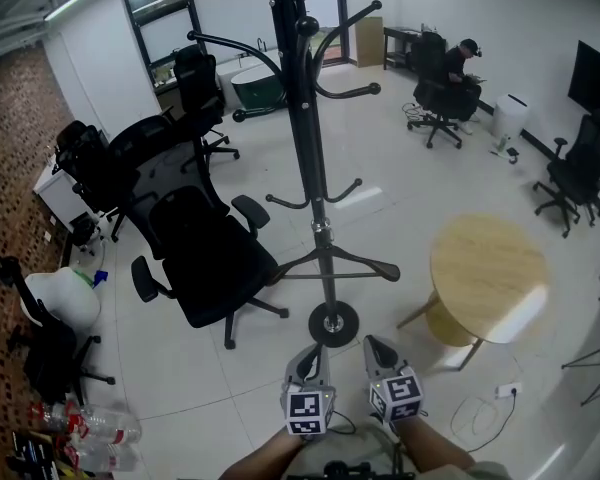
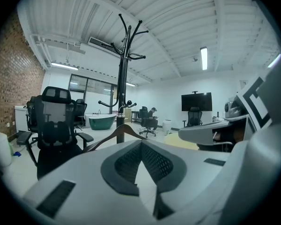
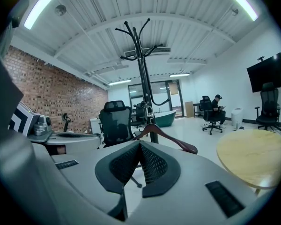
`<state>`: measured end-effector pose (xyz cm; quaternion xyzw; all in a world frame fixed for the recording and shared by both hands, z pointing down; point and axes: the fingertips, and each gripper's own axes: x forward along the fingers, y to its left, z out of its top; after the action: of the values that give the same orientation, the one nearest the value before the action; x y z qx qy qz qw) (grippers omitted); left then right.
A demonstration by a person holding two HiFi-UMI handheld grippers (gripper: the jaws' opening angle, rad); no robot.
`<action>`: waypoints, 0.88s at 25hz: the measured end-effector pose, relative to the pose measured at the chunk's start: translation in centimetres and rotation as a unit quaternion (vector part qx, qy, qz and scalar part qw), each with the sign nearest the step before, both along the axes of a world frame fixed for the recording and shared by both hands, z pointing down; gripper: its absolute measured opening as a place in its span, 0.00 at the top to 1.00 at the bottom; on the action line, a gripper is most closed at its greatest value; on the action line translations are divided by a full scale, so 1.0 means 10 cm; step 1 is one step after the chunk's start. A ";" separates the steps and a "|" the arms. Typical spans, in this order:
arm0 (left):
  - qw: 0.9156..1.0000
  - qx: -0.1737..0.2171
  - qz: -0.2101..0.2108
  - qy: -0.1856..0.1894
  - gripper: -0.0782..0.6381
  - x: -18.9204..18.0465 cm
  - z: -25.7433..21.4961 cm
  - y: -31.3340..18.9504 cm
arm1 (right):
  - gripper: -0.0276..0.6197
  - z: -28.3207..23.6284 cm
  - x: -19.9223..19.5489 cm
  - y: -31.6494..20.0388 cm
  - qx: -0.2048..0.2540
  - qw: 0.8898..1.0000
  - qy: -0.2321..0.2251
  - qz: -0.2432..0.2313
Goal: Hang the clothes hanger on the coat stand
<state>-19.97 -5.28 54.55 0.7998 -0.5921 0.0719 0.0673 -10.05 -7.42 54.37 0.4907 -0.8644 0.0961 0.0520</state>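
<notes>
My left gripper and right gripper both have their jaws shut on nothing — the hanger already hangs low on the stand just ahead — so the job looks done.

The head view's upper edge cuts off the coat stand, whose pole hides the hook of the hanger.
</notes>
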 end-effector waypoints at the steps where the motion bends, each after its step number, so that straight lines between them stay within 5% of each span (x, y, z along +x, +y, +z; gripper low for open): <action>1: 1.000 -0.001 0.000 0.000 0.87 0.00 0.00 -0.01 | 0.95 0.01 0.00 -0.01 0.000 1.000 0.000 -0.001; 22: 1.000 -0.007 -0.002 0.000 0.87 -0.04 0.05 -0.10 | 0.95 -0.04 0.00 -0.11 0.015 1.000 0.009 0.012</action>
<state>-20.33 -6.27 55.05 0.7980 -0.5934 0.0763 0.0730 -10.02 -8.48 53.99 0.5026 -0.8594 0.0794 0.0508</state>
